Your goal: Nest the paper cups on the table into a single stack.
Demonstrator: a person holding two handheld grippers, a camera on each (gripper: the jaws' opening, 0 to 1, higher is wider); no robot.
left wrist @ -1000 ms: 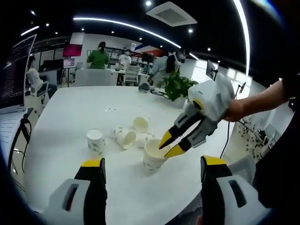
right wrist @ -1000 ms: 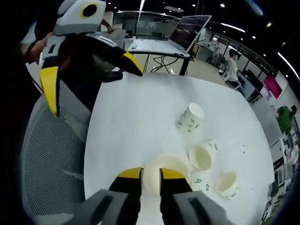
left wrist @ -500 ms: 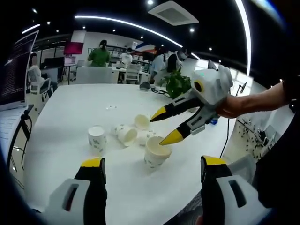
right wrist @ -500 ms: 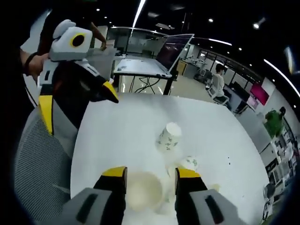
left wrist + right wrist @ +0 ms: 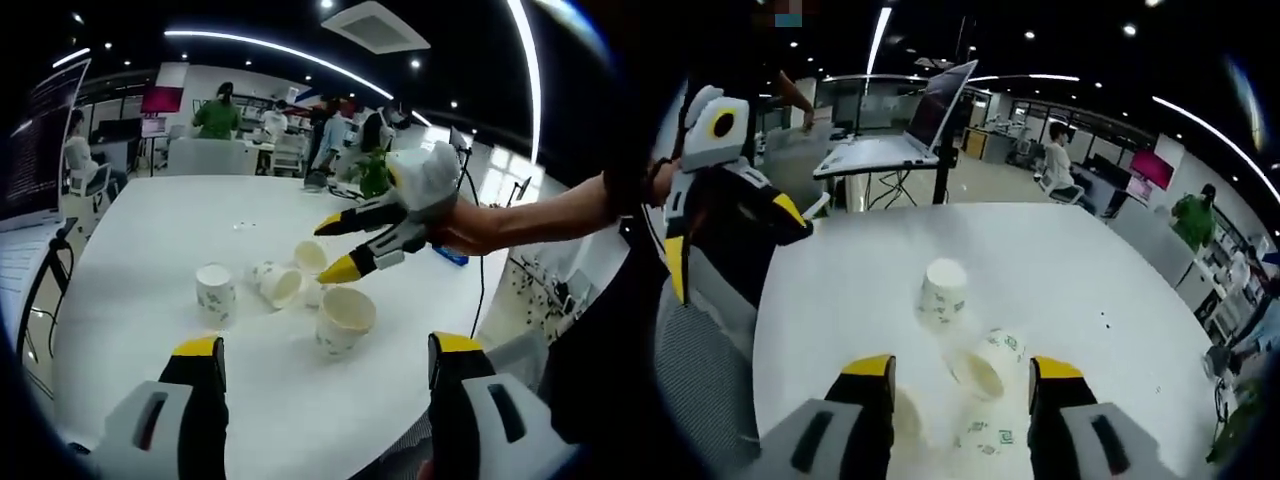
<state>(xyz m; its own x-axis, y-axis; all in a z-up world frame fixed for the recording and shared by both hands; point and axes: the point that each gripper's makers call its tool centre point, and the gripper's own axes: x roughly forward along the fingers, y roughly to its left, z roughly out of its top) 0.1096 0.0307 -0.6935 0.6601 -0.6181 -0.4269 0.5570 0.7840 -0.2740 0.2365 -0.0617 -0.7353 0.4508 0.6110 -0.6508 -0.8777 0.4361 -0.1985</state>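
White table (image 5: 130, 260) holds 4 paper cups: upright cup (image 5: 344, 320) nearest, inverted cup (image 5: 215, 291) to its left, 2 tipped cups (image 5: 278, 284) between. Right gripper (image 5: 340, 245) spread wide above them, empty; left gripper (image 5: 320, 352) also spread, empty.

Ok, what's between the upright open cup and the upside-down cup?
In the left gripper view, a tipped cup lies between the upright cup and the upside-down cup.
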